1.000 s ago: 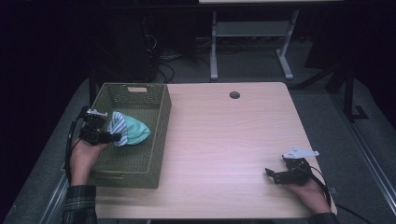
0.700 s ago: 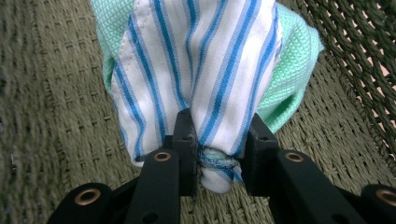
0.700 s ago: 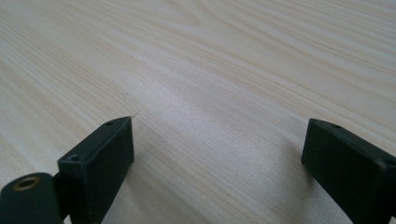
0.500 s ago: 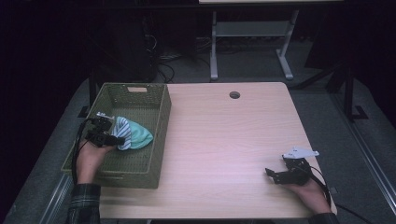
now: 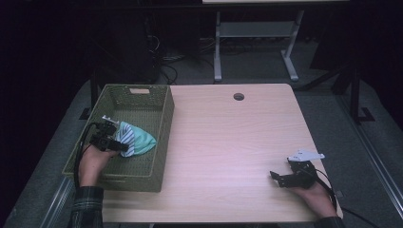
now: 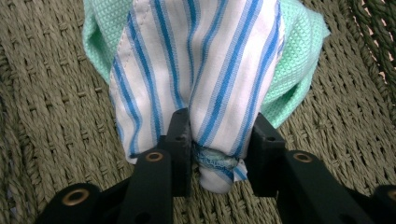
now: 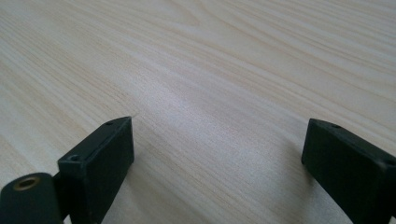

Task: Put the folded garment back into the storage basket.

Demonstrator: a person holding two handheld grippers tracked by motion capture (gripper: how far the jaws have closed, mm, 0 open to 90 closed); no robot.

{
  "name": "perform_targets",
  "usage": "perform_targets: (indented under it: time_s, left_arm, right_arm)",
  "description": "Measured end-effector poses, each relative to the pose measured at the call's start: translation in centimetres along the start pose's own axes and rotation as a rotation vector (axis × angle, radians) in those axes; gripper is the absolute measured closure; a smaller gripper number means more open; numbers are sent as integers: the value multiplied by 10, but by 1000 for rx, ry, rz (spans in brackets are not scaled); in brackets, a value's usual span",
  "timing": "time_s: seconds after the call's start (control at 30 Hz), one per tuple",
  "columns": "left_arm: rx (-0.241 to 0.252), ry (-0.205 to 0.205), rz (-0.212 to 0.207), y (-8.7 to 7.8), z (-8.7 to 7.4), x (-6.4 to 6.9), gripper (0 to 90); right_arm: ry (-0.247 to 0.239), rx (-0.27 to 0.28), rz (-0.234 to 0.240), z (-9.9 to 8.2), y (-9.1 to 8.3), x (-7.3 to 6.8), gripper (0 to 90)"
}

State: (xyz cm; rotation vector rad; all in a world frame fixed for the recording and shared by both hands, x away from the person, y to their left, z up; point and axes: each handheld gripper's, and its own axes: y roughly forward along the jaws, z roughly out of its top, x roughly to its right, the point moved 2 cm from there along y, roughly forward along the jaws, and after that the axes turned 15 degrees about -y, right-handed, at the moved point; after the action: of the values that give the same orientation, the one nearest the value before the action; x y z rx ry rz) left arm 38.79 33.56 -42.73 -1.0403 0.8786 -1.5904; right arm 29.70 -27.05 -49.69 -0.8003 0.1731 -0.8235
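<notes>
A white cloth with blue stripes (image 6: 201,56) lies bunched on a mint-green cloth (image 5: 142,140) on the floor of the woven olive basket (image 5: 164,118). My left gripper (image 5: 124,147) reaches into the basket from its left side. In the left gripper view, a gathered corner of the striped cloth sits between that gripper's (image 6: 219,126) jaws and touches both pads. Those jaws have just been opening a little. My right gripper (image 5: 275,176) rests low over the wooden table (image 5: 228,137) at the near right. It (image 7: 219,135) is open, with bare wood between its jaws.
The basket stands on the table's left edge, and its right wall rises between the cloths and the tabletop. A round cable hole (image 5: 238,96) sits near the far edge. Beyond the table are a dark floor, cables and a white desk frame (image 5: 218,57).
The left gripper has sunk slightly into the basket and come a little nearer, with the cloths moving along with it. The right gripper has not moved.
</notes>
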Motion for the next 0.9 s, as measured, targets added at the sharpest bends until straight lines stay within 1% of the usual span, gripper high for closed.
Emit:
perform_targets:
  time_s: [0.03, 0.07, 0.1, 0.17, 0.27, 0.3, 0.43, 0.47, 0.57, 0.6, 0.67, 0.73, 0.77, 0.8, 0.83, 0.9]
  left_arm:
    - [-6, 2, 3, 1, 0, -1, 622]
    - [-13, -2, 12, 2, 0, -1, 585]
    - [-14, 4, 22, 2, 0, -1, 546]
    - [-17, -3, 23, 3, 0, -1, 468]
    - [-17, 18, 39, 4, 1, -1, 393]
    - [-15, 14, 40, 4, 0, -1, 373]
    - [-2, 33, 55, 4, 1, -2, 266]
    - [1, 23, 54, 5, 1, -1, 241]
    - [1, 32, 56, 5, 1, -2, 172]
    - [1, 27, 50, 5, 1, -2, 163]
    - [3, 32, 42, 5, 2, -1, 134]
    - [9, 41, 29, 4, 2, -1, 133]
    - [15, 36, 24, 4, 2, -1, 133]
    - [18, 41, 23, 3, 3, -1, 133]
    - [23, 33, 10, 2, 3, -1, 133]
    - [36, 35, -15, 0, 4, -1, 133]
  right_arm:
    - [0, 0, 0, 0, 0, 0, 86]
    - [0, 0, 0, 0, 0, 0, 86]
    - [0, 0, 0, 0, 0, 0, 86]
    - [0, 0, 0, 0, 0, 0, 86]
    - [0, 0, 0, 0, 0, 0, 86]
    - [0, 0, 0, 0, 0, 0, 86]
    - [0, 0, 0, 0, 0, 0, 85]
    - [0, 0, 0, 0, 0, 0, 86]
    - [0, 0, 0, 0, 0, 0, 86]
    - [1, 0, 0, 0, 0, 0, 86]
    - [0, 0, 0, 0, 0, 0, 86]
    - [0, 0, 0, 0, 0, 0, 86]
    - [0, 0, 0, 0, 0, 0, 86]
    - [0, 0, 0, 0, 0, 0, 86]
    - [0, 0, 0, 0, 0, 0, 86]
    - [0, 0, 0, 0, 0, 0, 86]
